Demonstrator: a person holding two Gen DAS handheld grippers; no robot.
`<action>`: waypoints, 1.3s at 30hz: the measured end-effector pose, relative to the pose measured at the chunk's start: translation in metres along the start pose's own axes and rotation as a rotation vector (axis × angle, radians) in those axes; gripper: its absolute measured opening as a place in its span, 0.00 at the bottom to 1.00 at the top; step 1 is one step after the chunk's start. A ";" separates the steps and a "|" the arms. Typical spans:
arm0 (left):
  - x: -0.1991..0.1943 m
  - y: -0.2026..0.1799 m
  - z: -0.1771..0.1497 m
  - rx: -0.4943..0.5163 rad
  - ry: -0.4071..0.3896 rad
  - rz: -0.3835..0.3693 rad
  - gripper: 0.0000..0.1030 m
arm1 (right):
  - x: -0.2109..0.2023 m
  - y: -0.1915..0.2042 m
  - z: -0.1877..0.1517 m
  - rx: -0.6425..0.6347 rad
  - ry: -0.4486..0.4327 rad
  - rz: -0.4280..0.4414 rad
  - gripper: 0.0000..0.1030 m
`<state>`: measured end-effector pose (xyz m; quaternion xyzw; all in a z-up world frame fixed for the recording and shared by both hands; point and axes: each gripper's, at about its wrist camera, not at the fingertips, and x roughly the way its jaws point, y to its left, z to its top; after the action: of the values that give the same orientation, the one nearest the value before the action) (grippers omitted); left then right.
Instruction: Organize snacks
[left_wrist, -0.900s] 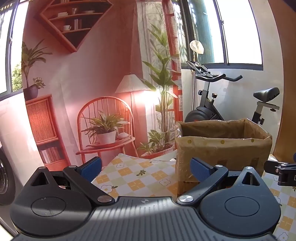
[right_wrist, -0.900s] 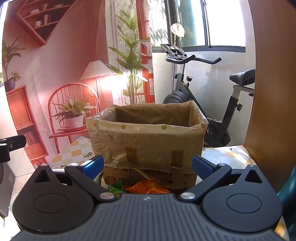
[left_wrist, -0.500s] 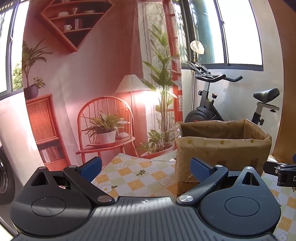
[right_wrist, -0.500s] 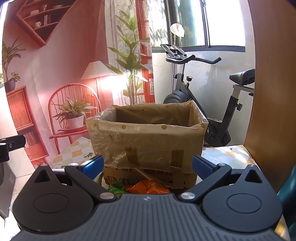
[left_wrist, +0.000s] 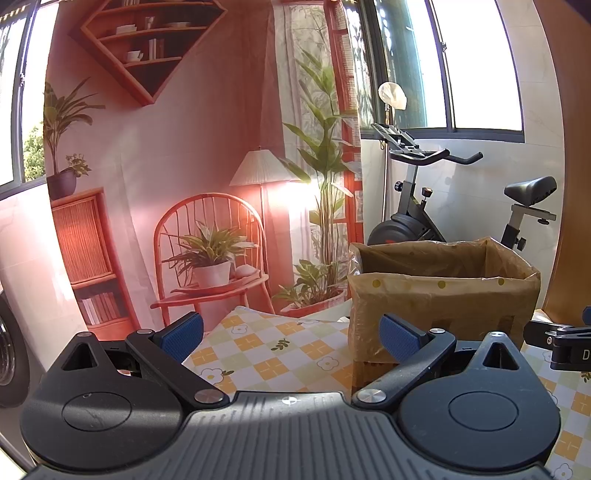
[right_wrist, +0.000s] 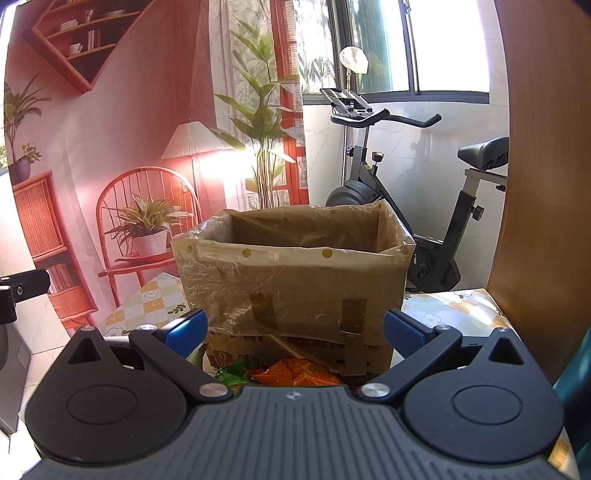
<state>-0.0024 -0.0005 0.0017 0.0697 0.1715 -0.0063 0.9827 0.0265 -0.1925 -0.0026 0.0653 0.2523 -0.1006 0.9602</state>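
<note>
**Both grippers wide open, snacks at the foot of the lined box**

My right gripper (right_wrist: 293, 328) has its blue pads spread as far as they go, with nothing between them. Just past its body I see the snack packets (right_wrist: 295, 373): an orange, crinkled foil pouch and a green one to its left, lying on the checked, flower-print tablecloth (right_wrist: 147, 302) right against the front of the cardboard box (right_wrist: 295, 284). The box is lined with a translucent brownish plastic bag with yellow dots, folded over the rim and taped down in front.

My left gripper (left_wrist: 291, 336) is equally wide and empty, over bare tablecloth, with the box to its right. An exercise bike (right_wrist: 406, 206) stands behind.
</note>
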 end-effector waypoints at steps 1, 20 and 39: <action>0.000 0.000 0.000 0.000 0.000 0.000 0.99 | 0.000 0.000 0.000 -0.001 0.000 0.000 1.00; -0.002 -0.001 -0.001 0.004 -0.001 -0.005 0.99 | -0.002 0.000 0.003 -0.003 -0.003 0.000 1.00; -0.002 -0.001 -0.001 -0.001 -0.001 -0.004 0.99 | -0.003 0.001 0.004 -0.002 -0.003 0.005 1.00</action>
<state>-0.0050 -0.0019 0.0014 0.0687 0.1712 -0.0082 0.9828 0.0264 -0.1921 0.0023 0.0649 0.2507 -0.0983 0.9609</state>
